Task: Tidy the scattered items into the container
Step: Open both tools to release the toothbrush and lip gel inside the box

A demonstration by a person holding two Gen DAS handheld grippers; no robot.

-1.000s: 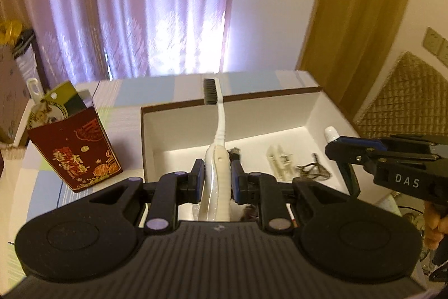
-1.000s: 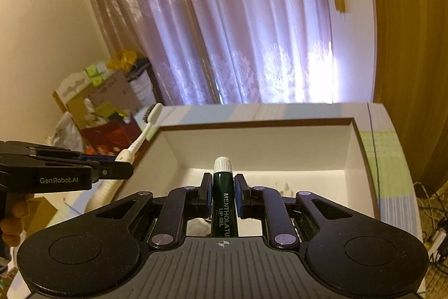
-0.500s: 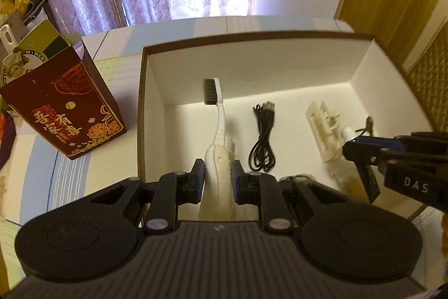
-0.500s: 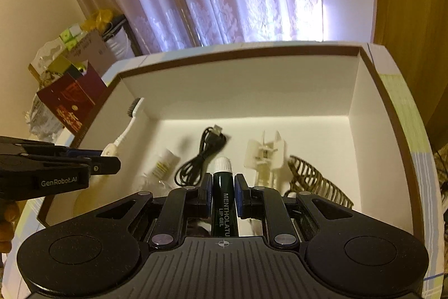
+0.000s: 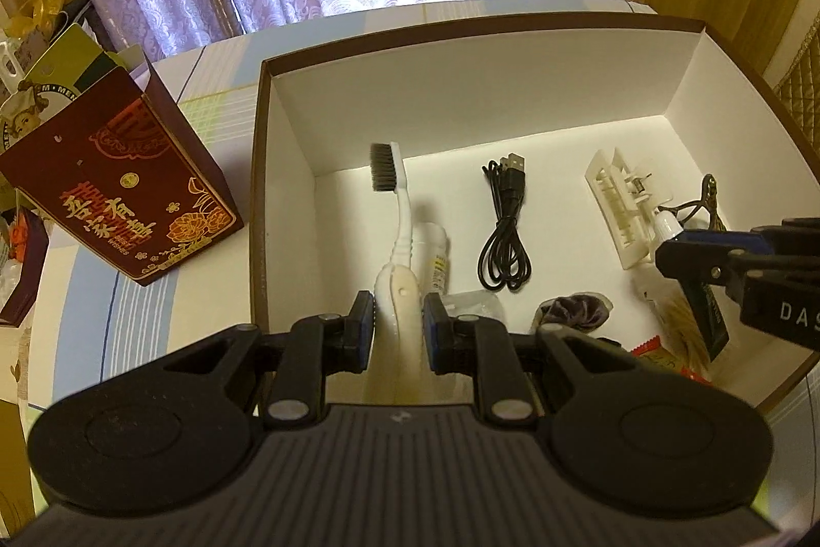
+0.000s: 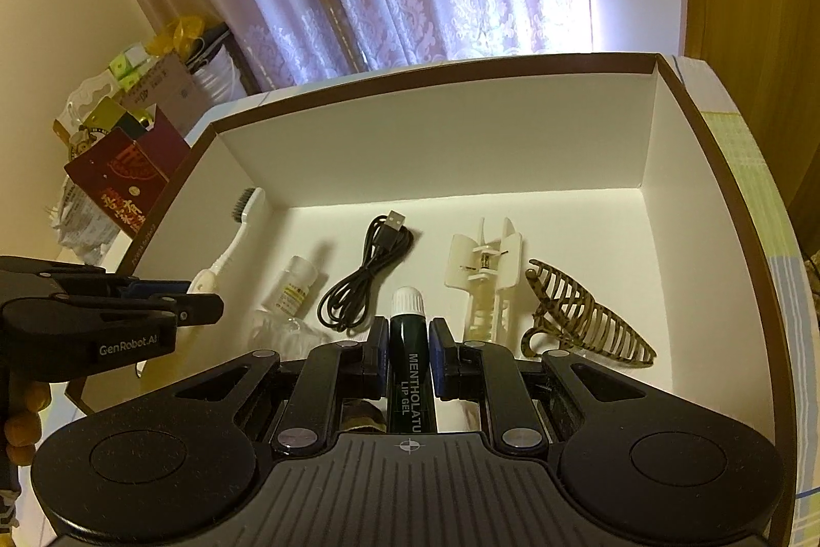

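Both grippers hang over the open white box [image 5: 287, 126], each carrying one item.

Left gripper [image 5: 397, 326]: jaws pinch the fat white handle of a toothbrush [image 5: 402, 208]. The dark bristle head points to the far wall, over the left part of the box floor. I cannot tell whether the brush touches the floor yet.

Right gripper [image 6: 407, 349]: jaws clamp a dark green Mentholatum lip gel tube [image 6: 407, 372], white cap forward, low over the near middle of the box.

Already lying in the box: a coiled black USB cable [image 6: 366, 278], a small white bottle [image 6: 294, 285], a cream plastic clip piece [image 6: 484, 272], a brown tortoiseshell hair claw [image 6: 579, 313], and a dark purple scrunchie [image 5: 574, 308] by the near wall.

Judgement: the job looks nearly finished. Two releases remain, toothbrush and lip gel. No loose items show on the striped tablecloth [image 5: 154, 316] around the box, though much of it is out of frame.

Outside the box, to its left, stands a red gift bag [image 5: 123, 198]; I take it as no part of the tidy-up.

Hard to make out: a red-and-orange wrapper [image 5: 651, 349] and a pale bundle at the near right corner, half covered by the right gripper. Something clear and crinkly sits beside the small bottle, unidentified. Both gripper bodies hide the near edge of the box.
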